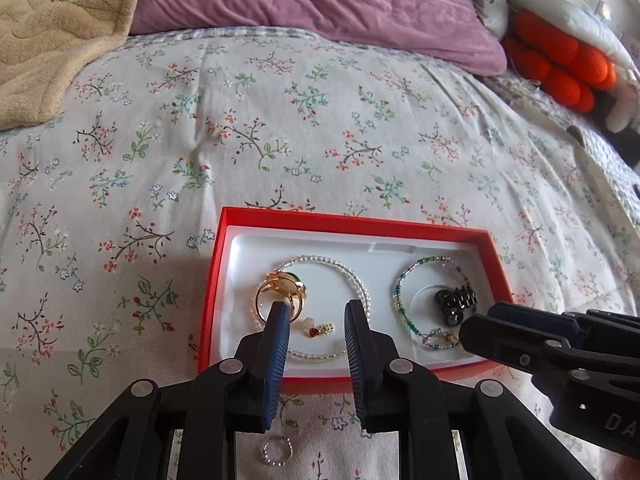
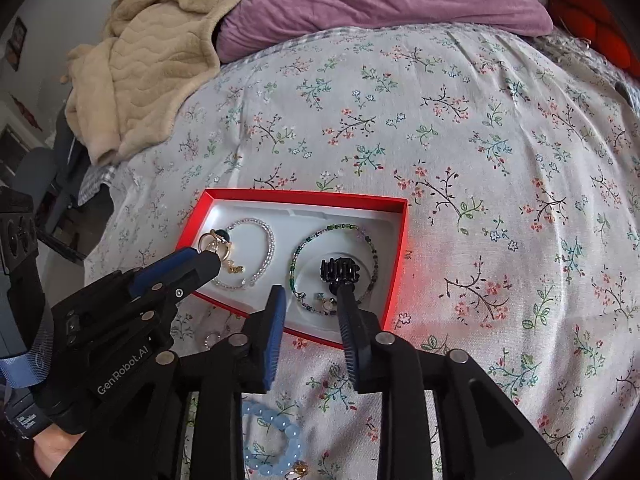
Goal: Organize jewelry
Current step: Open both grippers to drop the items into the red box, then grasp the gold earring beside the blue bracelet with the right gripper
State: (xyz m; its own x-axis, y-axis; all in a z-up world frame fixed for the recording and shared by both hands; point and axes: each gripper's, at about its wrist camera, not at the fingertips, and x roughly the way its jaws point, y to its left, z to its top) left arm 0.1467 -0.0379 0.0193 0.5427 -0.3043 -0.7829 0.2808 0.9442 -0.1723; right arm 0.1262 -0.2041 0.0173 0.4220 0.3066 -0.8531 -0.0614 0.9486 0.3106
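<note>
1. Red box point(image 1: 216, 280) on the floral bedspread point(image 1: 280, 140) holds bracelets and gold rings point(image 1: 282, 292).
2. Left gripper point(image 1: 318, 312) is parted, empty, over its near-left part.
3. Right gripper point(image 2: 312, 300) is parted over the box's black hair claw point(image 2: 338, 270), seemingly not gripping.

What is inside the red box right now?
In the red box: a clear bead bracelet, gold rings, small charms, a green bead bracelet and a black hair clip. Gripper fingers hide parts of them.
</note>
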